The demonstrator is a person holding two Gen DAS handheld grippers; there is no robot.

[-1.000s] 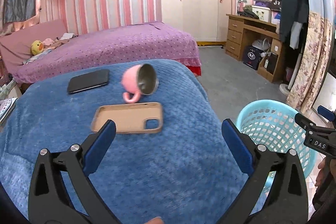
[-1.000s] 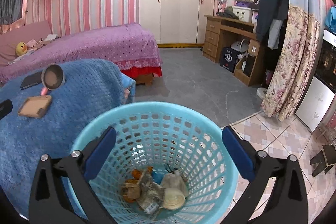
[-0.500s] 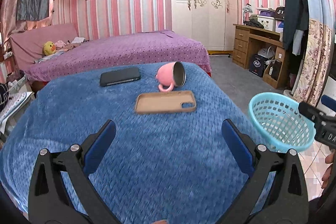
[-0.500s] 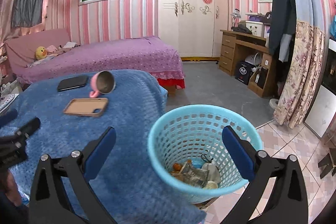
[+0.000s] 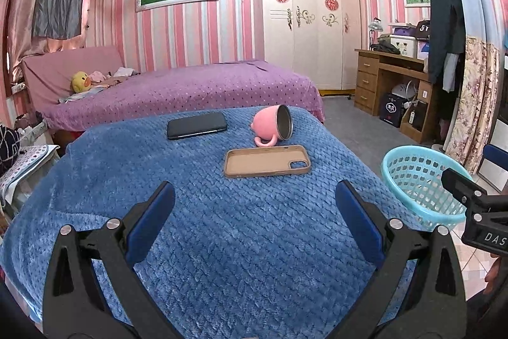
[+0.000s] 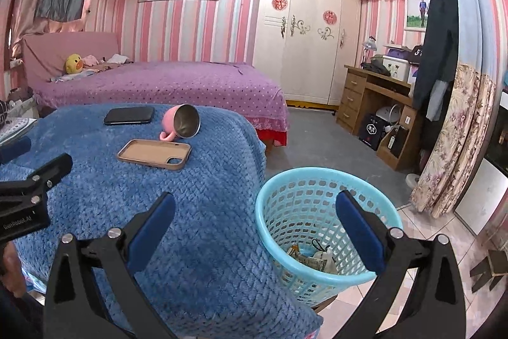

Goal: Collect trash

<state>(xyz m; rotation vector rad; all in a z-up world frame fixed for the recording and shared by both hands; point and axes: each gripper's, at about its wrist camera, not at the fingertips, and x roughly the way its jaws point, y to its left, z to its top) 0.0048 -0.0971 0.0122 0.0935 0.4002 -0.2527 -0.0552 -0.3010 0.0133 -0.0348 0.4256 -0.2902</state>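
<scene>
A light blue plastic basket (image 6: 320, 221) stands on the floor at the right edge of the blue blanket (image 5: 222, 227). Several pieces of crumpled trash (image 6: 312, 259) lie in its bottom. The basket also shows in the left wrist view (image 5: 419, 189). My left gripper (image 5: 254, 218) is open and empty above the near part of the blanket. My right gripper (image 6: 254, 224) is open and empty, held above the blanket's right edge and the basket.
On the blanket lie a tan phone case (image 5: 266, 161), a tipped pink mug (image 5: 273, 124) and a black phone (image 5: 197, 125). A purple bed (image 5: 190, 91) stands behind. A wooden desk (image 6: 374, 104) and floral curtain (image 6: 451, 142) are at the right.
Both grippers have pulled back and up from the basket and the blanket. The basket now sits lower and farther off in the right wrist view. Both stay open and empty.
</scene>
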